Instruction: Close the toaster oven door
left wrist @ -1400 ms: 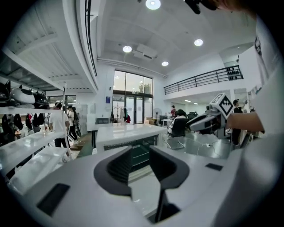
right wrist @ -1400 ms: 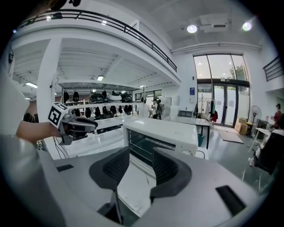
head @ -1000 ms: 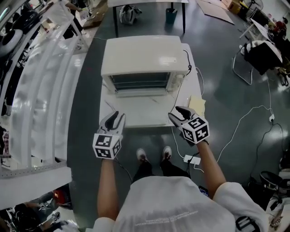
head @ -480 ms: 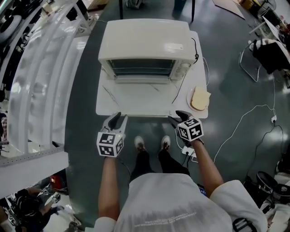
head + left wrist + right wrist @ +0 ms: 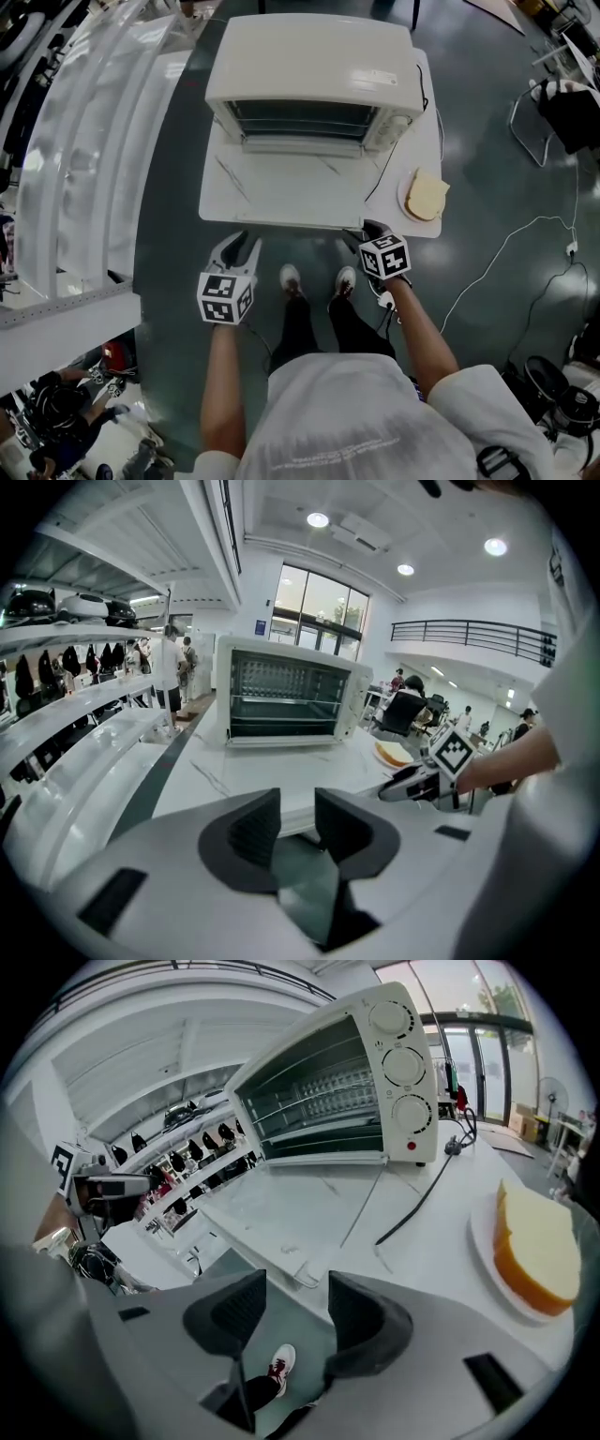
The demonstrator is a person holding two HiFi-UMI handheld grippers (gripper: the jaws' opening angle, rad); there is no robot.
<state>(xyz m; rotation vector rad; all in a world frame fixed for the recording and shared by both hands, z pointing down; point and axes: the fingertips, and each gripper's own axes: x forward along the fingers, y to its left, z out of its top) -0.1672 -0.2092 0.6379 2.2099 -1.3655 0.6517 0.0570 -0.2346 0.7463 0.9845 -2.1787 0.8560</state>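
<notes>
The right tool (image 5: pixel 366 231) is hovering at the near edge of the desk (image 5: pixel 221 204), in front of the toaster oven (image 5: pixel 309 56) and toward its knob side. Its jaws have just been opening and are standing wide apart, holding nothing. In the right gripper view, the handle (image 5: pixel 298 1274) of the oven door (image 5: pixel 267 1213) is showing just ahead of the gap between the jaw tips, and I cannot tell whether it is touching them.

The left tool (image 5: pixel 236 244) is hanging in front of the oven too, toward its plain side and just off the desk edge. Its jaws are standing apart with a narrower gap, and nothing is sitting between them.

The door is lying fully open, folded down flat onto the desk and reaching from the oven's front toward the person. The oven itself is sitting at the back of the desk, its wire racks showing inside.

Three knobs (image 5: pixel 405 1068) are running down the oven's right face. A dark power cord (image 5: pixel 384 169) is trailing from that side across the desk. Just right of the oven's door, a slice of bread (image 5: pixel 428 195) is resting on a white plate (image 5: pixel 404 200).

The person's shoes (image 5: pixel 291 278) are showing on the grey floor (image 5: pixel 487 141) in front of the oven, between the two tools.
</notes>
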